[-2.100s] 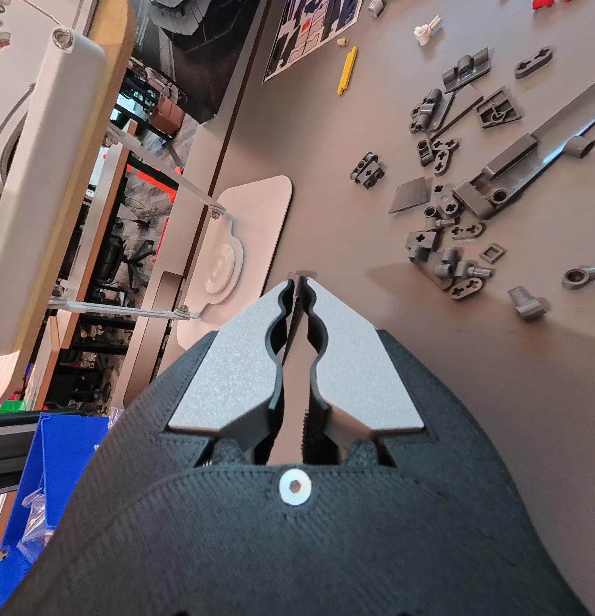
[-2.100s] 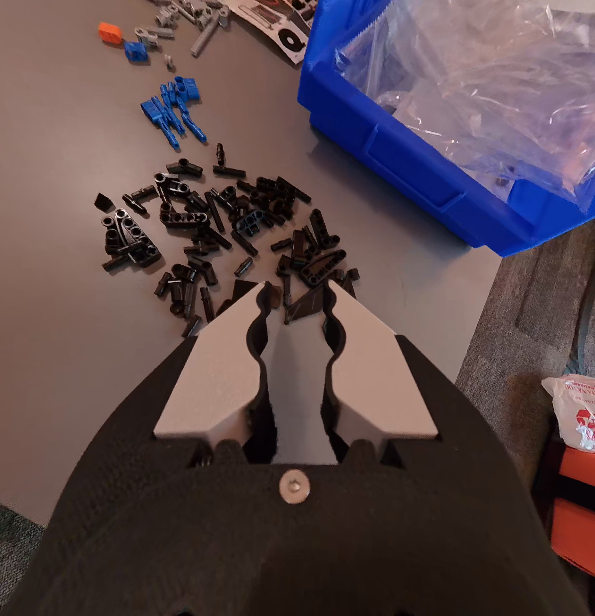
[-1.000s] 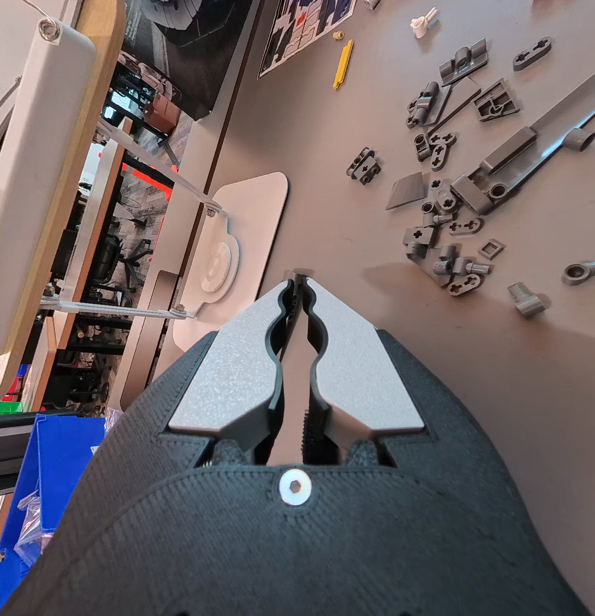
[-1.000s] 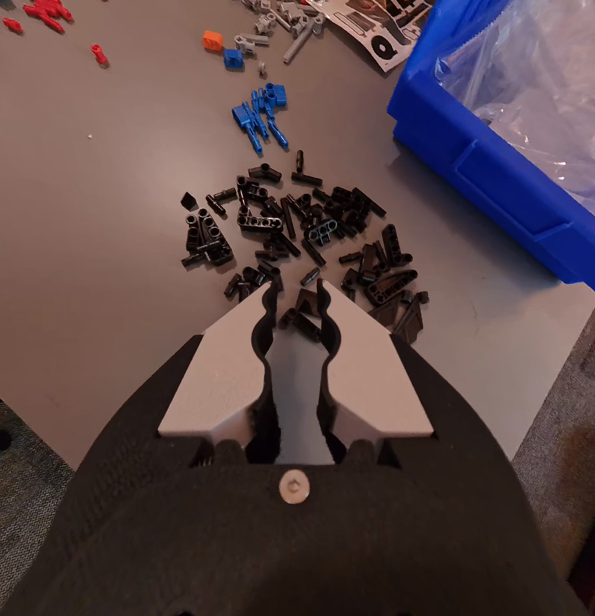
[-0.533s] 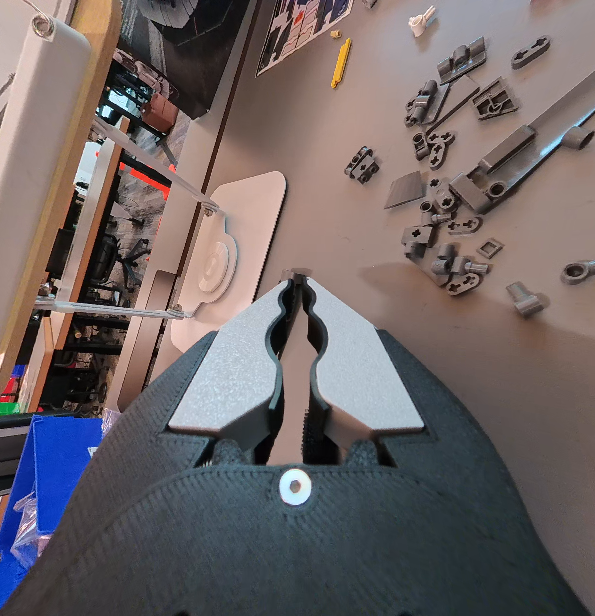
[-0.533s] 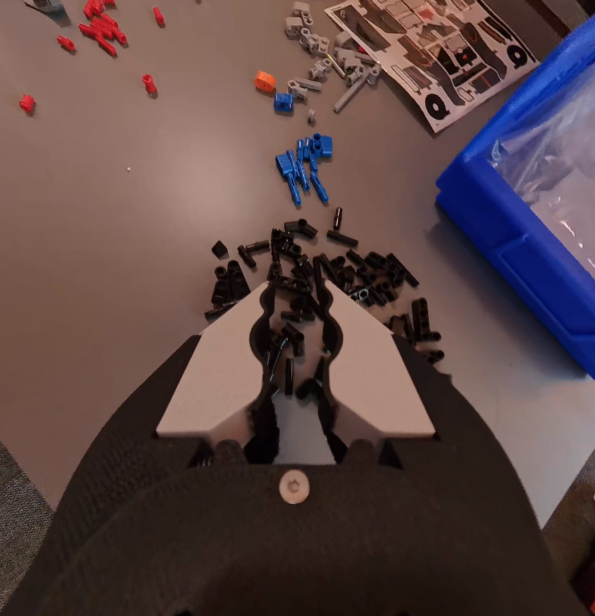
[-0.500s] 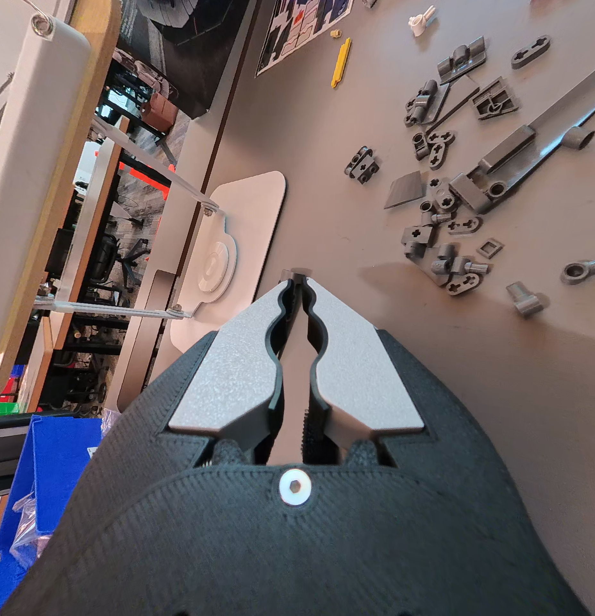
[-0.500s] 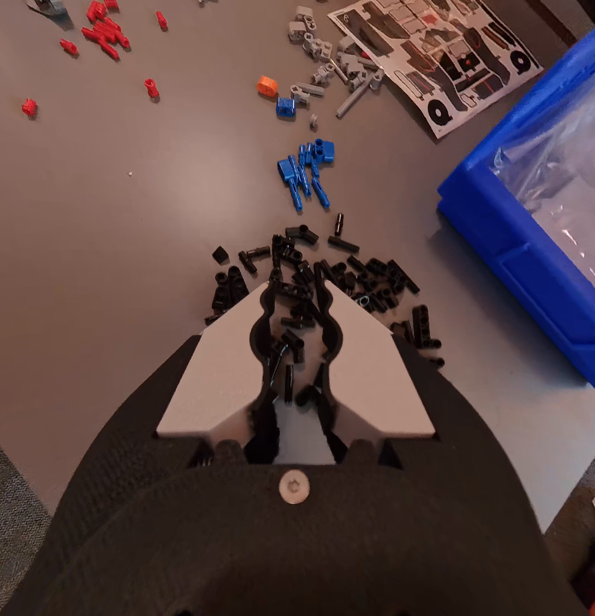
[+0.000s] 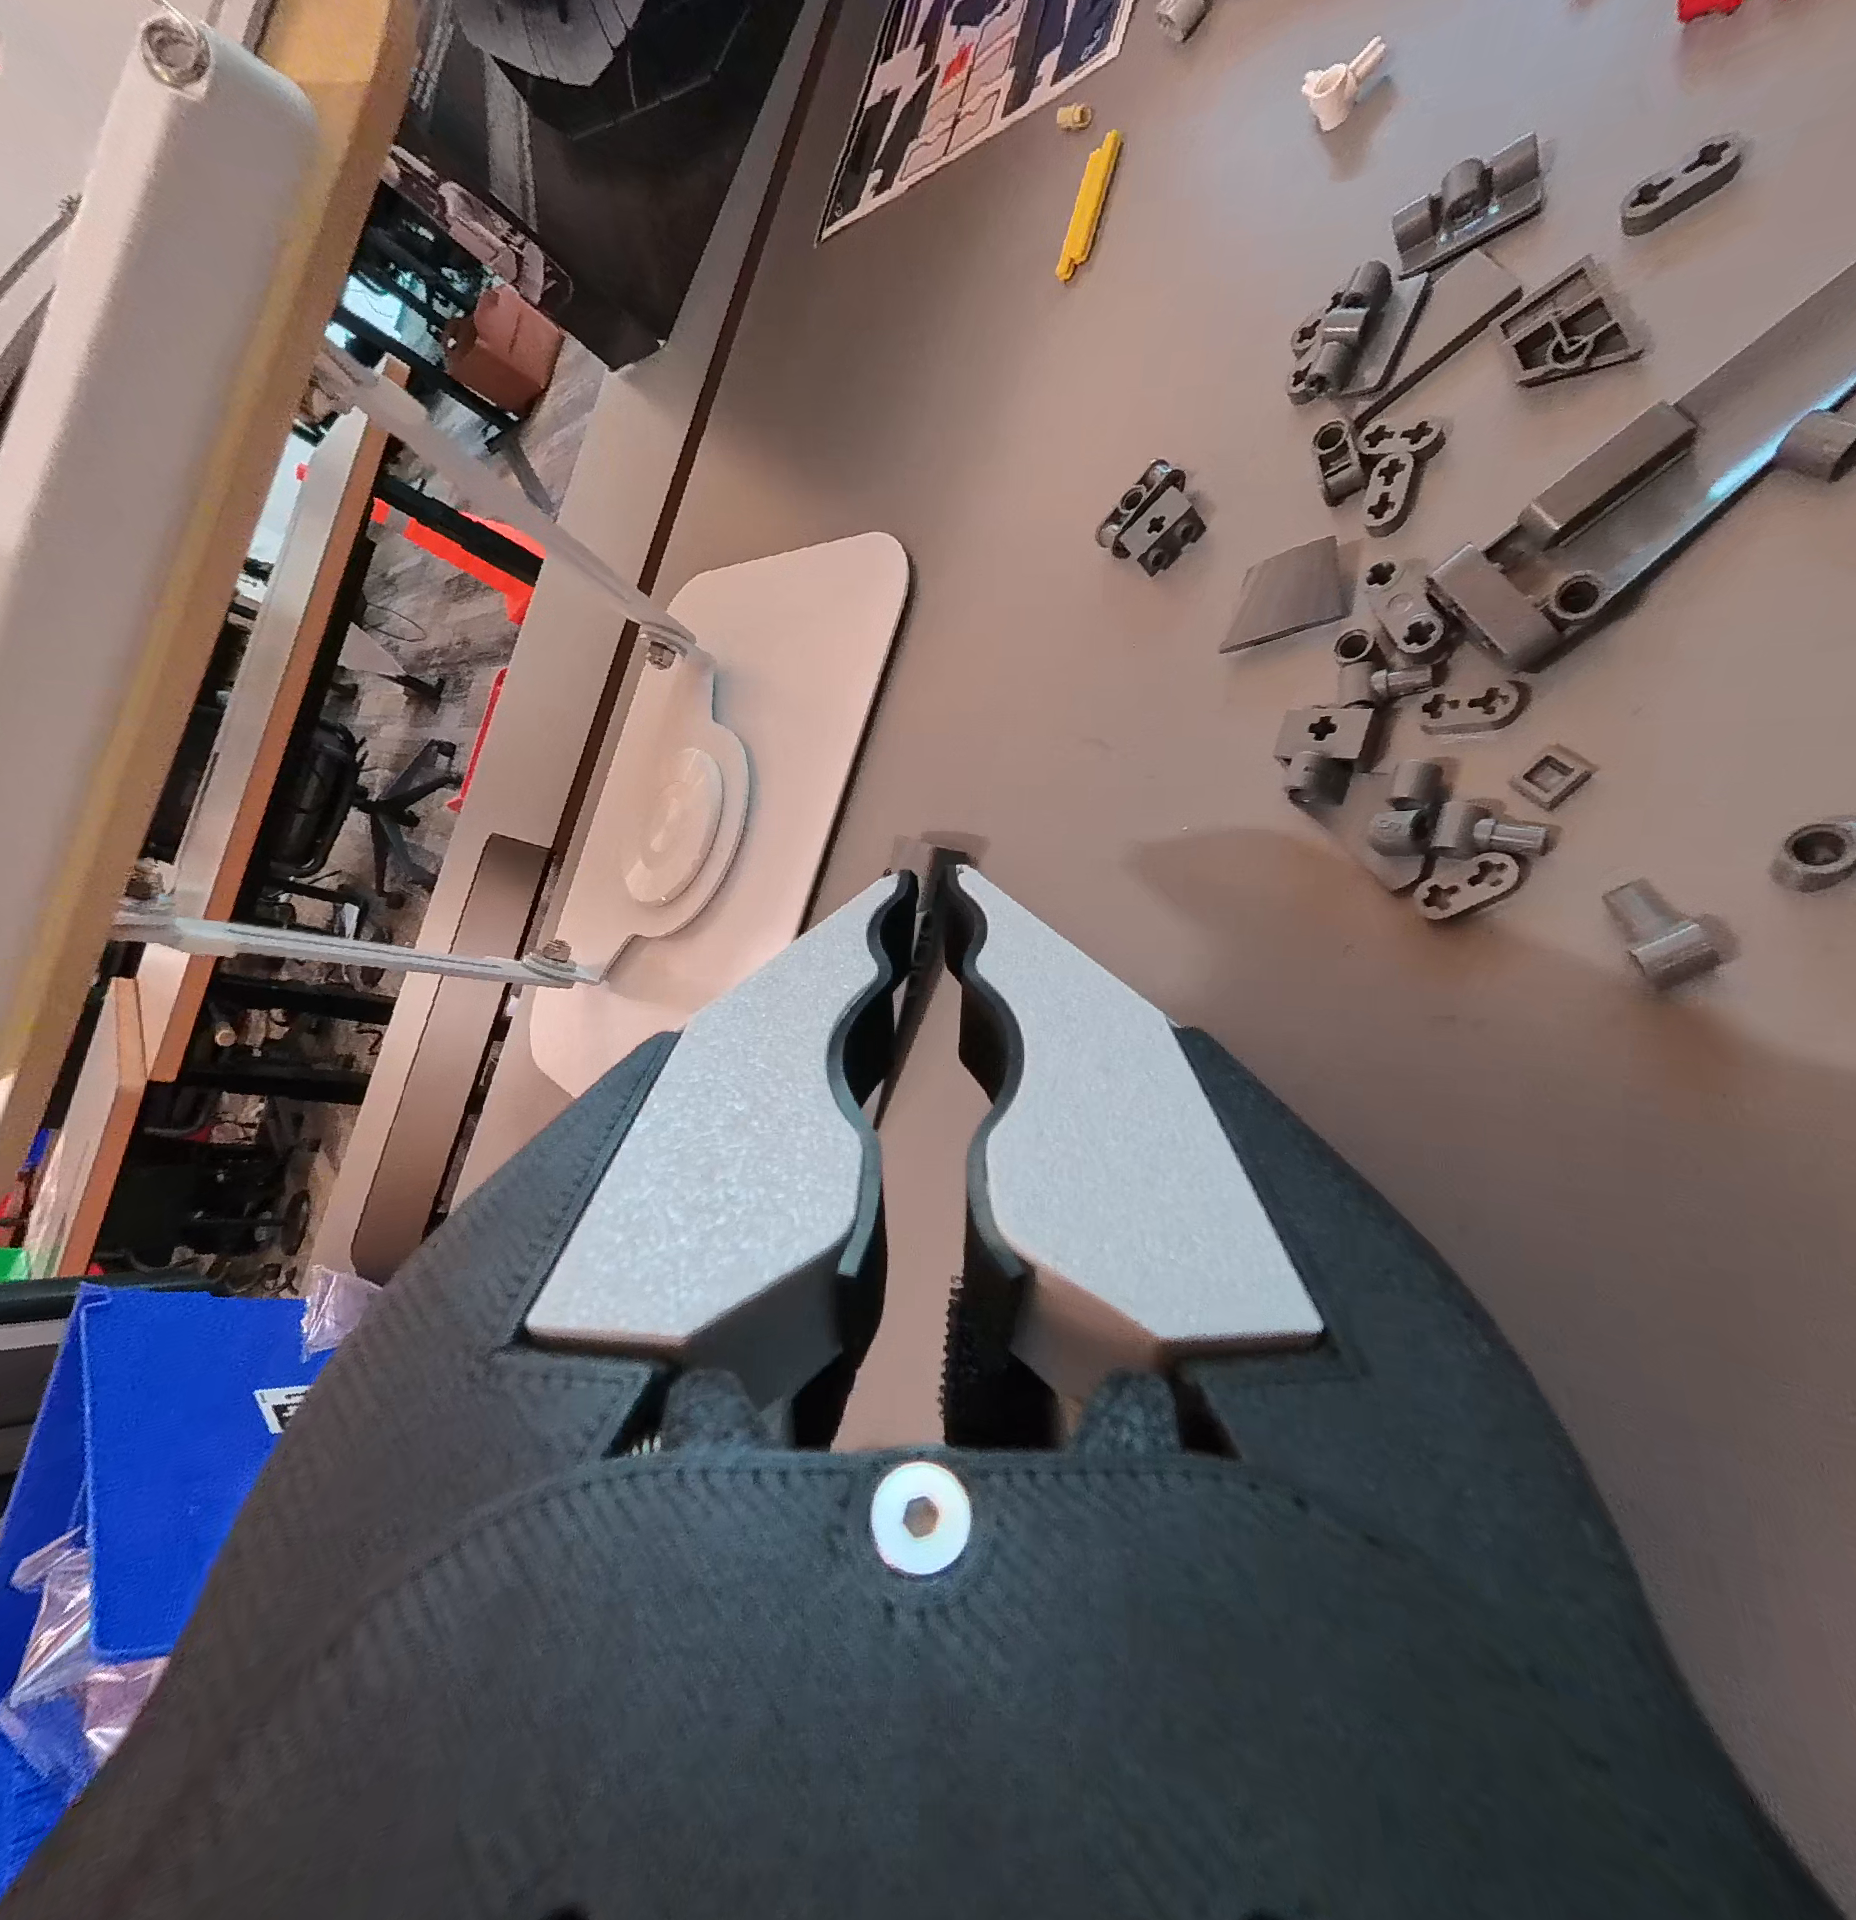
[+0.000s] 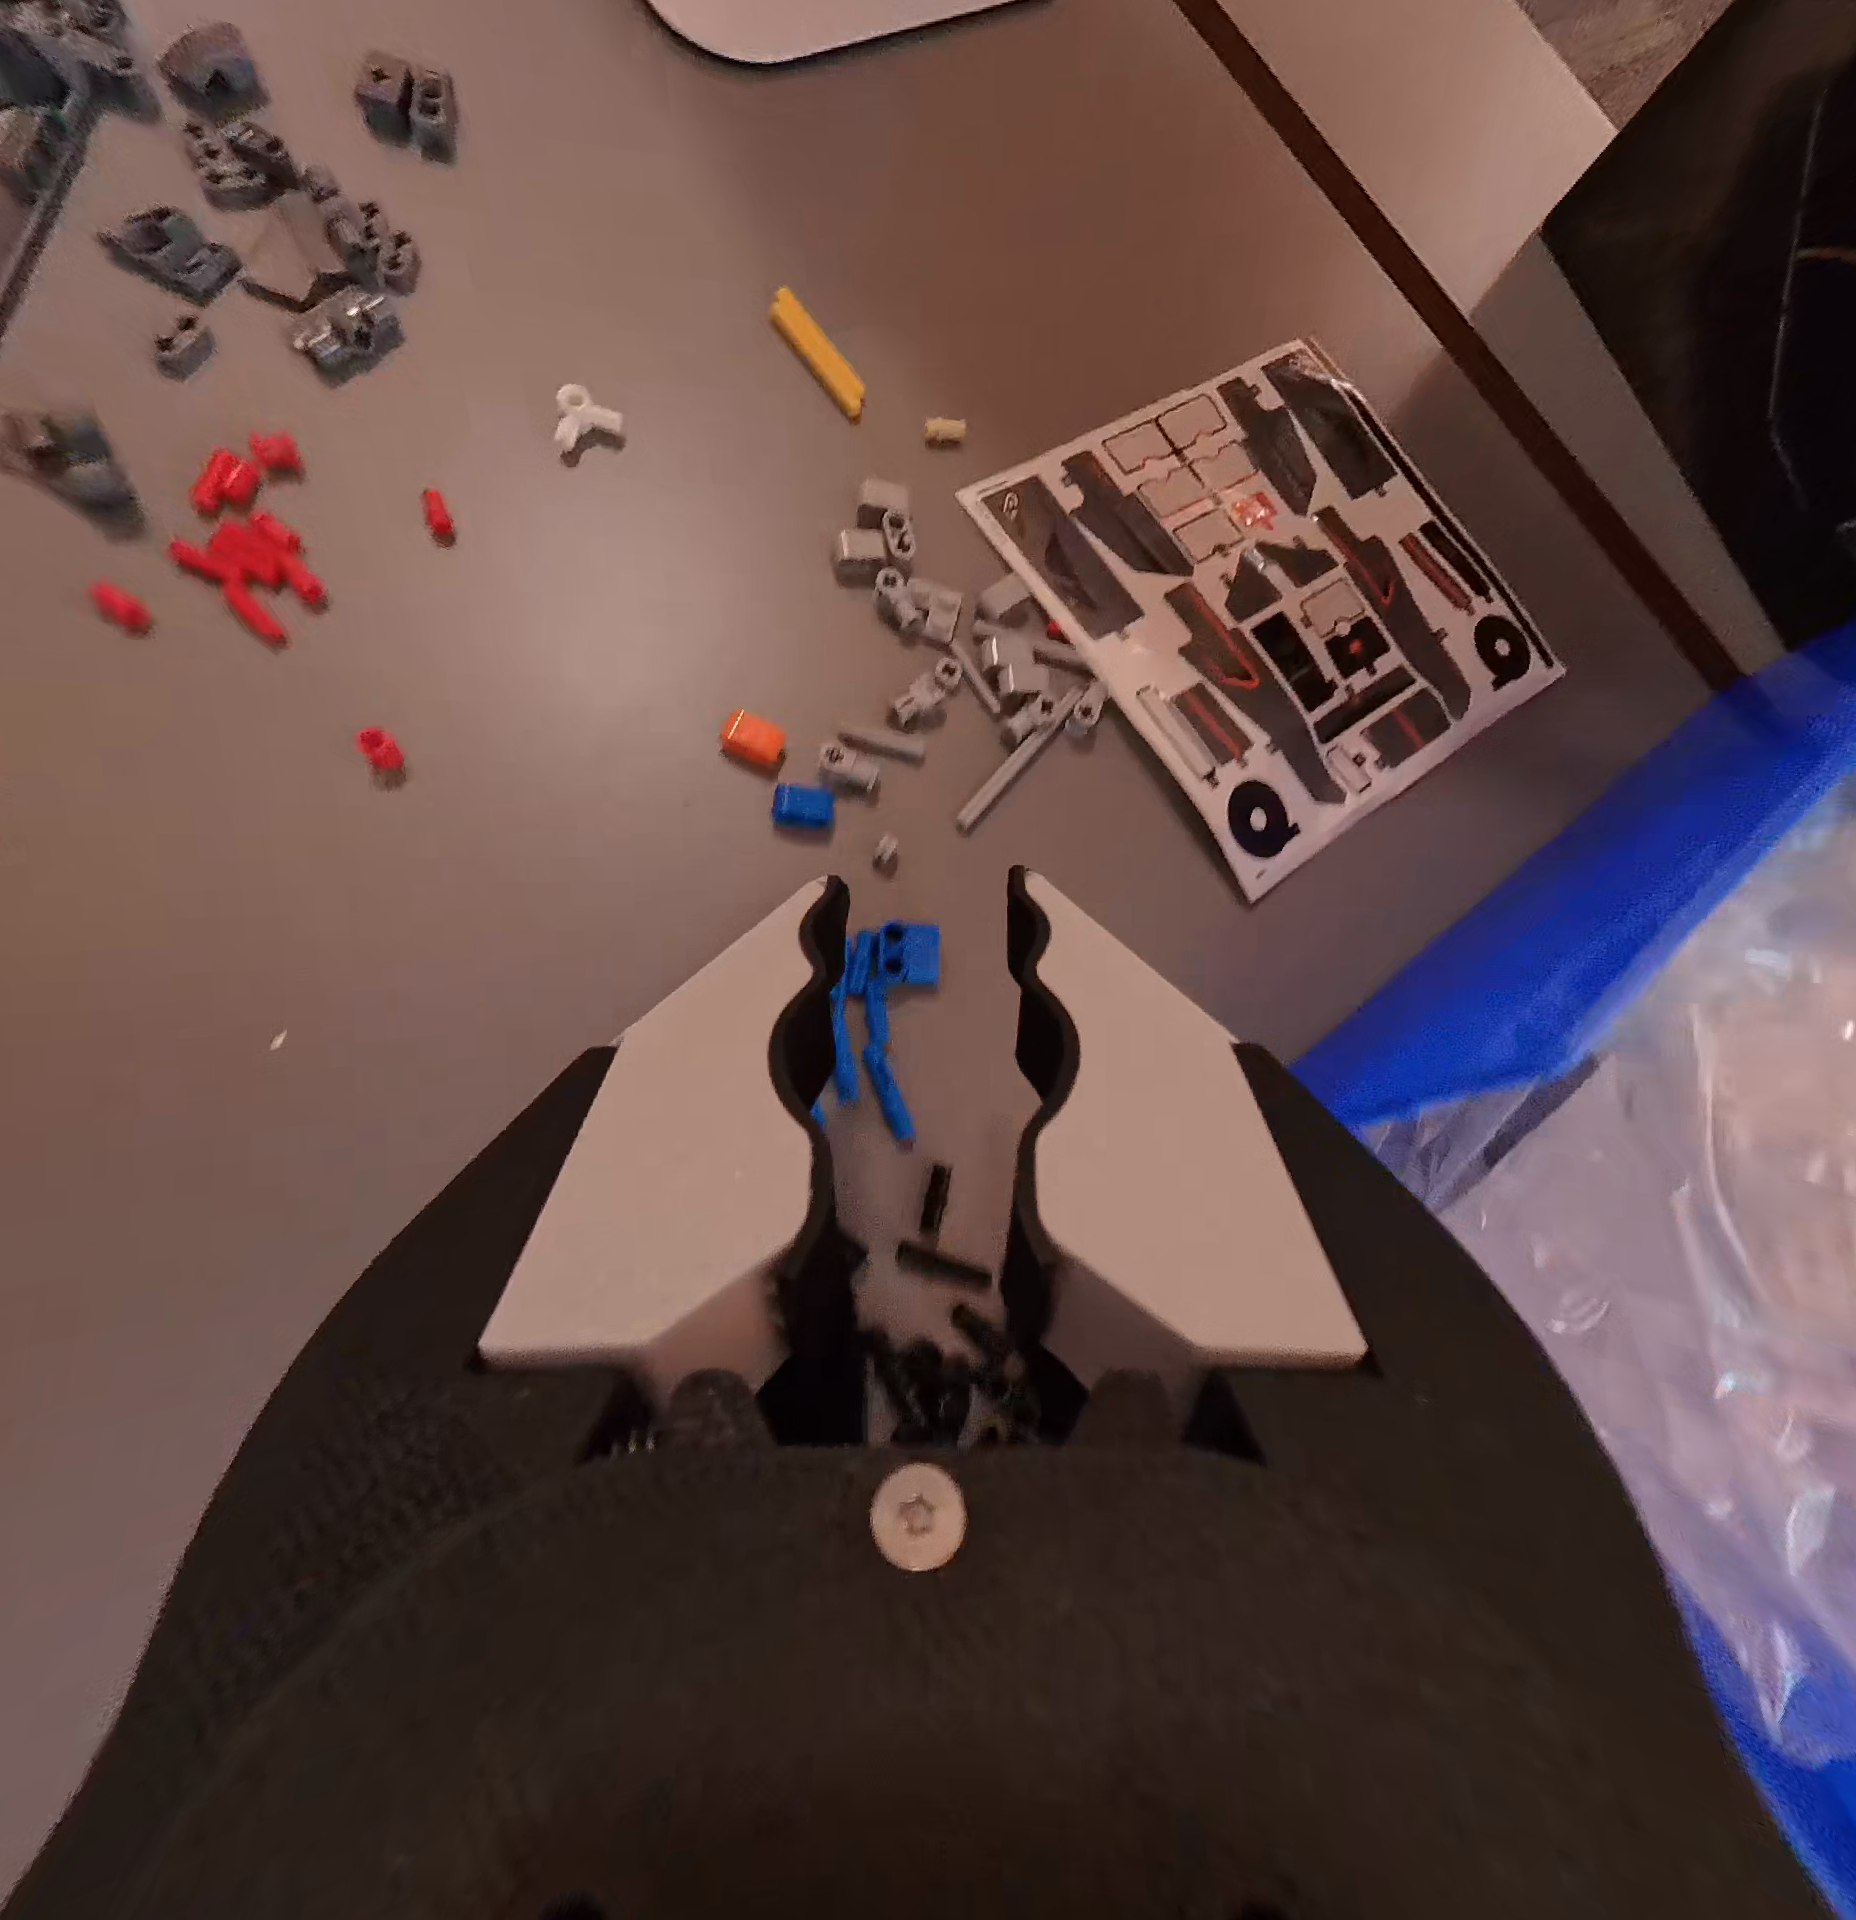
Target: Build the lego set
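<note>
Between the open right tongs (image 10: 919, 883): blue pieces (image 10: 882, 987).

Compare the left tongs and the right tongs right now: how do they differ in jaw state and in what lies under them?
The left tongs are shut, tips together, with a thin dark sliver between them; the right tongs stand open, gripping nothing.
The left tongs hover over bare table, beside the dark grey parts; the right tongs frame the blue pieces lying on the table.
Both share grey fingers on black bodies.

We see a matt grey table (image 10: 591, 935) strewn with smooth plastic bricks (image 10: 882, 997), a glossy paper sticker sheet (image 10: 1267, 613), and crinkly clear film (image 10: 1682, 1091) in a blue plastic bin (image 10: 1526, 956).
</note>
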`<state>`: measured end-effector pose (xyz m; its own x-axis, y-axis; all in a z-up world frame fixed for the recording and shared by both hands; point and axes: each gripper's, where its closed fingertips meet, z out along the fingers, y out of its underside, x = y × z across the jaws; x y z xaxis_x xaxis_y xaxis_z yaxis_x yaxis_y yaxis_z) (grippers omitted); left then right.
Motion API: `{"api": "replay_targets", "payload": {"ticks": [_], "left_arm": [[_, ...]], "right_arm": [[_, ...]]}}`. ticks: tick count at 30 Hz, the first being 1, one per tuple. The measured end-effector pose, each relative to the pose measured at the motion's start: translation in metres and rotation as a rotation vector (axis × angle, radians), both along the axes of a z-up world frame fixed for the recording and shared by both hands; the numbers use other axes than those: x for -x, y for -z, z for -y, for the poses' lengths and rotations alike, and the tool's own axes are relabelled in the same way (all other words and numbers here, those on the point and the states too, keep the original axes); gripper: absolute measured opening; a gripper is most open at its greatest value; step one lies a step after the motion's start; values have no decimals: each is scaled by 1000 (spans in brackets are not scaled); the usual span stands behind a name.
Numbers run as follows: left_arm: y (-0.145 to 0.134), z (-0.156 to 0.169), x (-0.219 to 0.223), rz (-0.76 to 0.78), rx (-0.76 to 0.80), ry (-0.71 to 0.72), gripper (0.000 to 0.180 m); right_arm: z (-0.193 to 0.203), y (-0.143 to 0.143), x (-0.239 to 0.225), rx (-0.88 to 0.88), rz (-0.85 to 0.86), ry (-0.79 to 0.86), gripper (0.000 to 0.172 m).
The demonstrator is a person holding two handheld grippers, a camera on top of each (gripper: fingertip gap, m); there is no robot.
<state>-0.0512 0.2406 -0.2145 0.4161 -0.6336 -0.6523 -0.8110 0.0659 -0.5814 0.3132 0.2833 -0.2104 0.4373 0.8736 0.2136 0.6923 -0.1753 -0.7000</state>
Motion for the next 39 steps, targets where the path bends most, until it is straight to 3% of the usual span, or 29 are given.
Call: {"api": "replay_targets", "payload": {"ticks": [10, 16, 25, 30, 39], "left_arm": [[-5, 2, 2, 46, 9, 14, 2], [-8, 6, 1, 47, 2, 29, 2], [-16, 10, 0, 59, -12, 45, 2], [-16, 11, -1, 57, -11, 49, 2], [-12, 10, -1, 53, 0, 49, 2]], "right_arm": [[-54, -11, 55, 26, 132, 42, 30], [-77, 14, 85, 132, 207, 52, 41], [-131, 36, 80, 197, 234, 216, 34], [-145, 53, 77, 246, 288, 241, 27], [-163, 54, 80, 275, 284, 252, 20]]}}
